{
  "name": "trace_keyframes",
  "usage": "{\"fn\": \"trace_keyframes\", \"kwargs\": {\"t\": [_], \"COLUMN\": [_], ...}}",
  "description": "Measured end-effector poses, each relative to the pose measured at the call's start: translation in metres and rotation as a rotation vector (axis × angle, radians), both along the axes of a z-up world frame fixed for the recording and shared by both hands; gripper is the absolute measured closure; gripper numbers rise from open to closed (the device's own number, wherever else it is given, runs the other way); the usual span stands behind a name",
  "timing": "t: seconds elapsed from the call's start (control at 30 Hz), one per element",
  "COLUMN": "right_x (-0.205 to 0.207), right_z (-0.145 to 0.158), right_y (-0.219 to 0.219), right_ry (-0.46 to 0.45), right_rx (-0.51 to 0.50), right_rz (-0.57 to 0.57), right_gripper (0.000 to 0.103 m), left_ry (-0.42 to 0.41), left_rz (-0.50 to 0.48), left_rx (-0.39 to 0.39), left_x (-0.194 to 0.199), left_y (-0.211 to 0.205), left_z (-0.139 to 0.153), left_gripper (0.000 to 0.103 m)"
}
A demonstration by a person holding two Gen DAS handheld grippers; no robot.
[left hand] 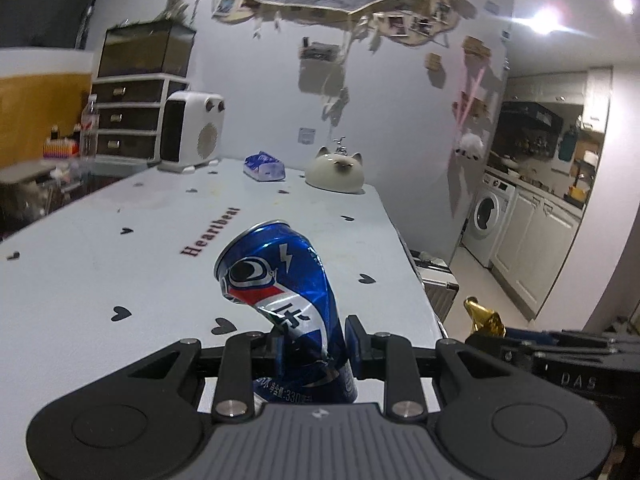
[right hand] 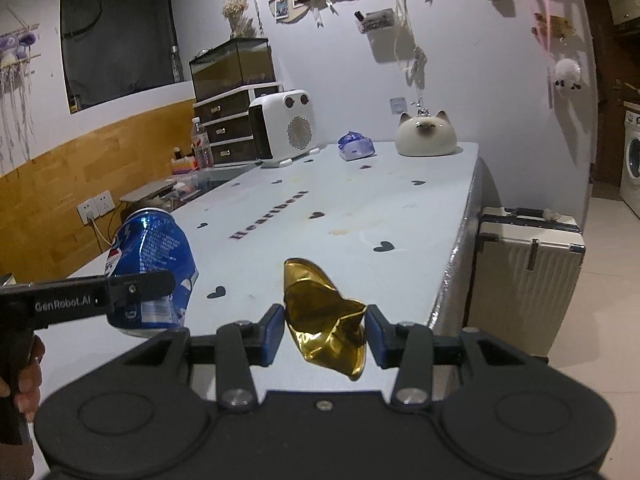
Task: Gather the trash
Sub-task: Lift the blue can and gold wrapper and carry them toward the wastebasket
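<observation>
We hold trash in both claws above the white surface (right hand: 360,208).
Left claw (left hand: 314,346) is clamped on the crushed blue can (left hand: 280,300), held upright over the near edge; right claw (right hand: 325,330) is clamped on the crumpled gold wrapper (right hand: 324,320), just beside the can. Cat figurine (right hand: 426,134) sits at the far end.

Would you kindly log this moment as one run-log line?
left tongs: shut on crushed blue can | right tongs: shut on gold wrapper | both above white table
</observation>
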State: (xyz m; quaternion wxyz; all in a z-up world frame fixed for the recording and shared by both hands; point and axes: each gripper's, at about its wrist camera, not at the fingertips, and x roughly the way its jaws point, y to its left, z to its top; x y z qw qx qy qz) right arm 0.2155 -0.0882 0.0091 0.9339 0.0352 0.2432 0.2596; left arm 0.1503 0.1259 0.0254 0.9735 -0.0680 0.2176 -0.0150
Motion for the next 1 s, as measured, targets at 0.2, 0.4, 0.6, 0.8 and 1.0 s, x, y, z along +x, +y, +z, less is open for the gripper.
{"fn": "trace_keyframes", "kwargs": {"t": [0.2, 0.4, 0.6, 0.8, 1.0], "right_x": [-0.019, -0.034, -0.047, -0.053, -0.056], "right_z": [0.003, 0.006, 0.005, -0.002, -0.019], "right_y": [-0.019, -0.045, -0.084, -0.126, -0.168], "right_ry": [-0.015, -0.033, -0.04, -0.033, -0.004], "right_rx": [0.02, 0.037, 0.04, 0.037, 0.038], "right_rz": [-0.014, -0.04, -0.09, -0.153, -0.217], "right_gripper": [0.059, 0.059, 0.059, 0.059, 0.059], "left_ry": [-0.004, -0.01, -0.023, -0.003, 0.045], "left_rz": [-0.019, -0.045, -0.103, -0.184, -0.26], "left_rx": [0.046, 0.048, 0.049, 0.041, 0.025], "left_x": [-0.022, -0.035, -0.036, -0.029, -0.019], "left_y": [-0.022, -0.048, -0.089, -0.136, -0.181], "left_z": [0.0, 0.003, 0.005, -0.006, -0.024], "left_gripper": [0.074, 0.074, 0.073, 0.074, 0.074]}}
